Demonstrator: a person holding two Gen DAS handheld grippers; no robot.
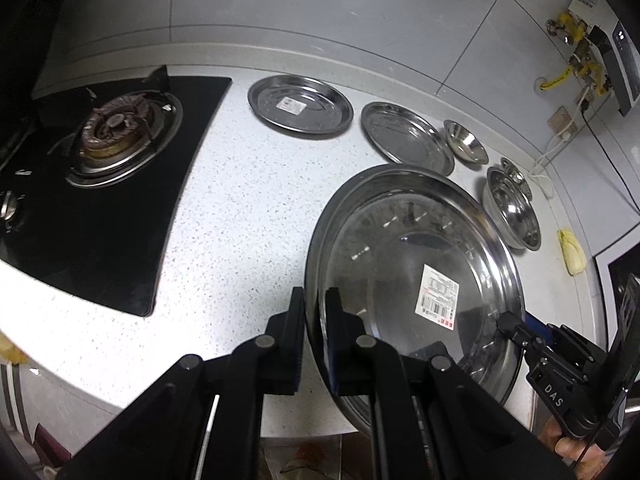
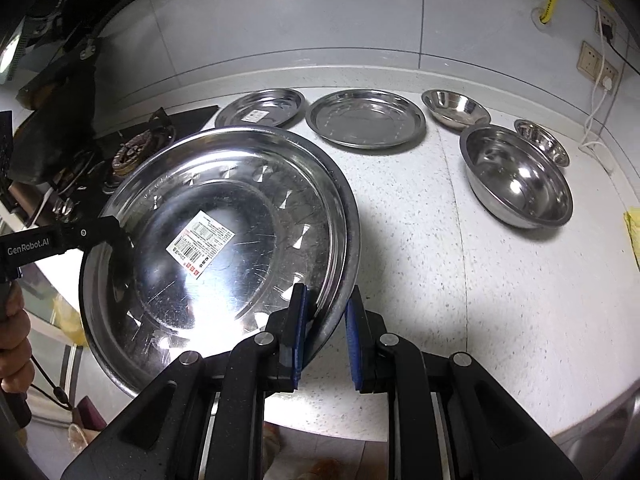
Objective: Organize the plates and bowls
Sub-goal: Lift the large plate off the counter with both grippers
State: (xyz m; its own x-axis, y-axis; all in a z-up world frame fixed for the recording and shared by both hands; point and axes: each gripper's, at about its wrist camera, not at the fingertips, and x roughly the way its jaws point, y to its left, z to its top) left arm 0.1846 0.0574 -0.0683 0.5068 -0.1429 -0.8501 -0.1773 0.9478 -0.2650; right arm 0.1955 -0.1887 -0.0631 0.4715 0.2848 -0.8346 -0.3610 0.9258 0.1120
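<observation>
I judged the sorting barely begun: my left gripper (image 1: 314, 320) and right gripper (image 2: 326, 320) each had fingers clamped on opposite rims of the large round stainless-steel plate (image 2: 224, 240) above the speckled white desk (image 2: 440, 280), nothing stacked there yet.

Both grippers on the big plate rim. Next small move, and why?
Probably carry the big labelled plate toward the two plates at the back, the plain plate and the smaller labelled plate, for stacking. The left gripper straddles its rim on one side and the right gripper on the other, so it looks held and lifted. The large bowl sits off to the right.
</observation>
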